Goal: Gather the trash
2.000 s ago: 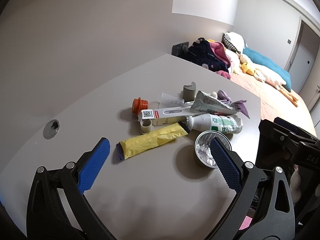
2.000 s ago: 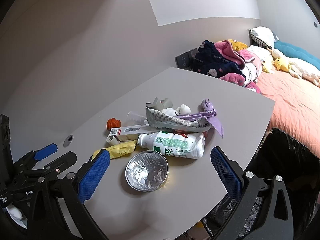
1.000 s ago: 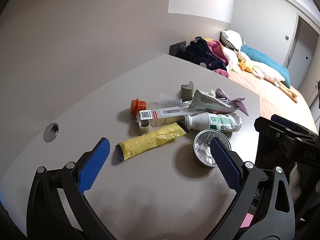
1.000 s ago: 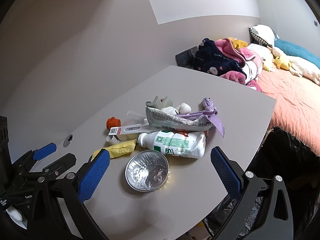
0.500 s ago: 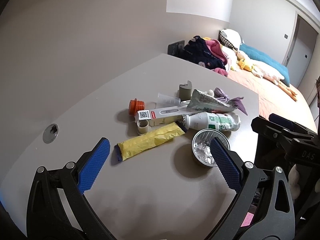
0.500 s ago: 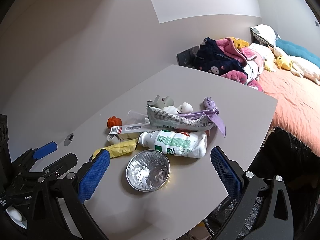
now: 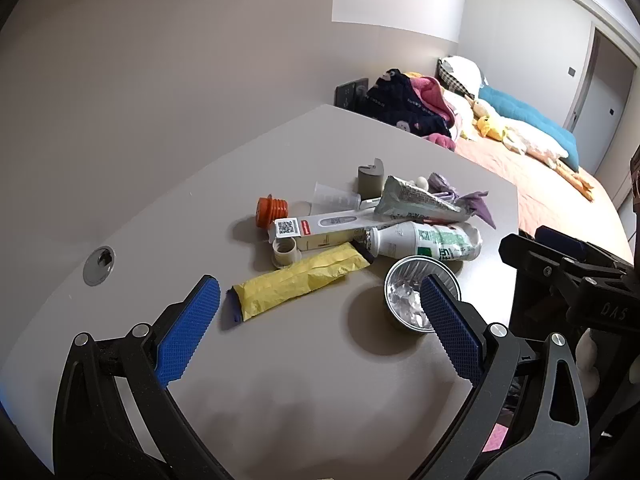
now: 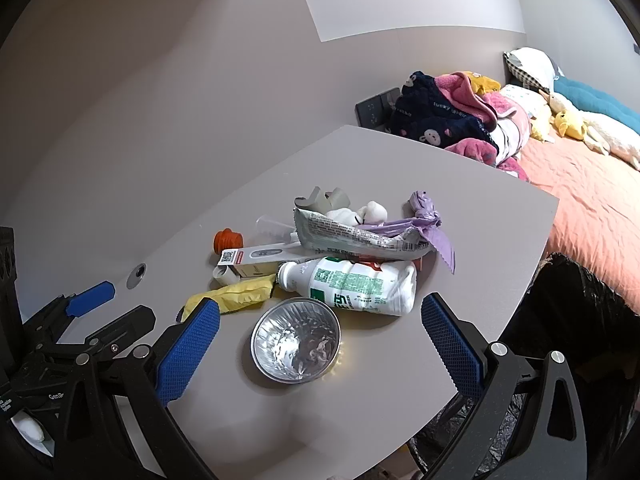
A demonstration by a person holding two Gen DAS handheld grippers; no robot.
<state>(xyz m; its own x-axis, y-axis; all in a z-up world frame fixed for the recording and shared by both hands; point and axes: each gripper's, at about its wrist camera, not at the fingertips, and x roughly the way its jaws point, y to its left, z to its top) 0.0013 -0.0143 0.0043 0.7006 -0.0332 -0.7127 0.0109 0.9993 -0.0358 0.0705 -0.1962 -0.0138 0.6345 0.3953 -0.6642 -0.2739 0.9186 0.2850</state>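
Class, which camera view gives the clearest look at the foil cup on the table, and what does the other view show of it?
The right wrist view: the foil cup sits whole between the open tongs, its inside fully visible. In the left wrist view, the foil cup is partly hidden behind one blue finger of the left tongs.

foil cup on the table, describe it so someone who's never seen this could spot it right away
Start at the grey table and find the heap of trash in its middle. At the near edge of that heap, just in front of the lying white plastic bottle and right of the yellow wrapper, stands the foil cup. It is the only shiny, crinkled silver piece, round and open at the top.
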